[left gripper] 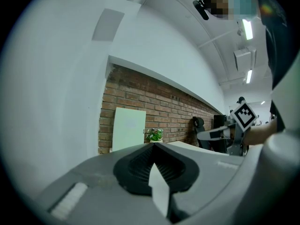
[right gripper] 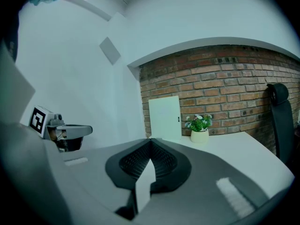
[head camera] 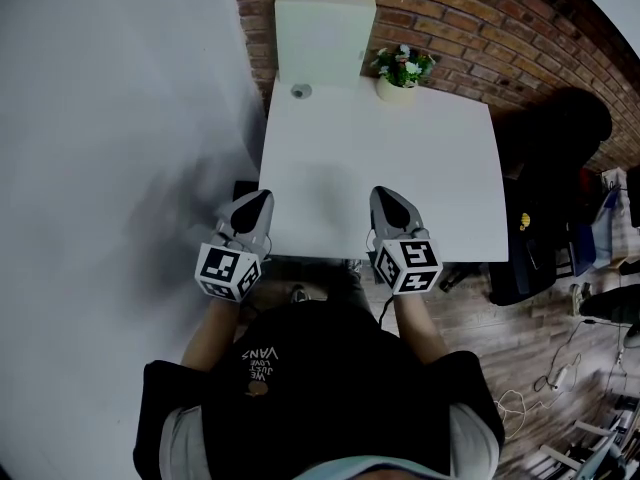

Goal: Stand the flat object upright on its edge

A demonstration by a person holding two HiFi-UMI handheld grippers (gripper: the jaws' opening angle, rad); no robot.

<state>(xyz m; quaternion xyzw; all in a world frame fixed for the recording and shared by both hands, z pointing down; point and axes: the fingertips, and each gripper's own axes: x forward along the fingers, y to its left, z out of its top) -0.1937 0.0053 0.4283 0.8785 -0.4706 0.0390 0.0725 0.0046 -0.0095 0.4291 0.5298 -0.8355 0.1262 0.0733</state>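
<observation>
Head view: left tool (head camera: pixel 262 200) at 7 o'clock of the white table (head camera: pixel 440 188), over its near left corner. Right tool (head camera: pixel 381 194) at 6 o'clock, over the near edge. The two are well apart and point toward 12. Jaws on both are closed tip to tip with nothing between them, confirmed in each gripper view. Whether either tool touches the table can't be told.

Flat object (head camera: pixel 325 38), a pale board, is at 12 o'clock on the far end of the table, already upright against the brick wall (head camera: pixel 450 18). Both tools are well apart from it. In both gripper views the tool's own grey body hides its bottom edge, so its contact with the table can't be checked there. There is a small dark mark on its right side in the right gripper view, too small to identify.

Small grey round thing (head camera: pixel 301 91) just in front of the board at its 6 o'clock, too small to tell what it is. Potted plant (head camera: pixel 403 68) at 1 o'clock of the table, just beside the board, not touching.

Dark office chair (right gripper: pixel 277 121) at 3 o'clock, cut off by the frame edge. Cables on the floor at 4 o'clock in the head view are blurry. The person's arms are mostly hidden behind the marker cubes.
</observation>
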